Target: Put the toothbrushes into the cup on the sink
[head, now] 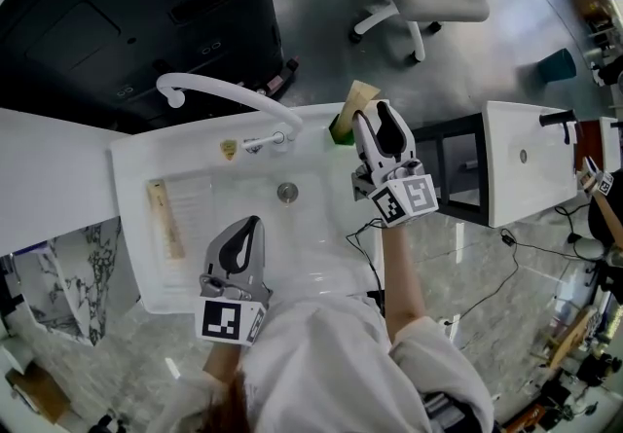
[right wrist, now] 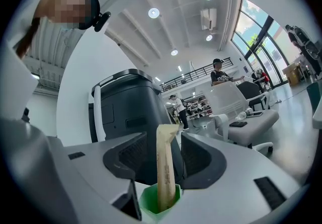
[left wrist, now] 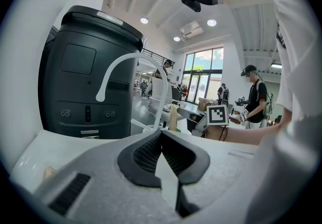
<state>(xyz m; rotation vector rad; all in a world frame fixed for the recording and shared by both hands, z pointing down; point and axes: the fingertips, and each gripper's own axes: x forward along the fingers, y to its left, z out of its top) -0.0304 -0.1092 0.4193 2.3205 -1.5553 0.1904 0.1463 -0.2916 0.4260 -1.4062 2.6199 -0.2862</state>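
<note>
Over to the head view: the right gripper (head: 376, 116) is hovering at the back right corner of the white sink (head: 131, 163), right up against the green cup (head: 341, 127). A wrapped toothbrush (head: 361, 95) is standing in that cup, poking out above the rim. A second wrapped toothbrush (head: 166, 219) is lying flat on the sink's left side, well apart from the cup. The left gripper (head: 251, 227) is hanging over the front of the basin, pointing toward the drain (head: 287, 192), with the curved faucet (head: 229, 90) arching across the back.

Now the left gripper view: the left gripper (left wrist: 161, 135) is pressing its jaw tips together, clenched on nothing at all. The faucet (left wrist: 126, 62) is rising ahead of it.

And the right gripper view: the right gripper (right wrist: 164, 148) is holding its jaws wide apart. The wrapped toothbrush (right wrist: 165, 167) is standing upright between them, its foot down in the green cup (right wrist: 150, 206). Neither pad is touching the wrapper, so it is released and sitting in the cup.
</note>
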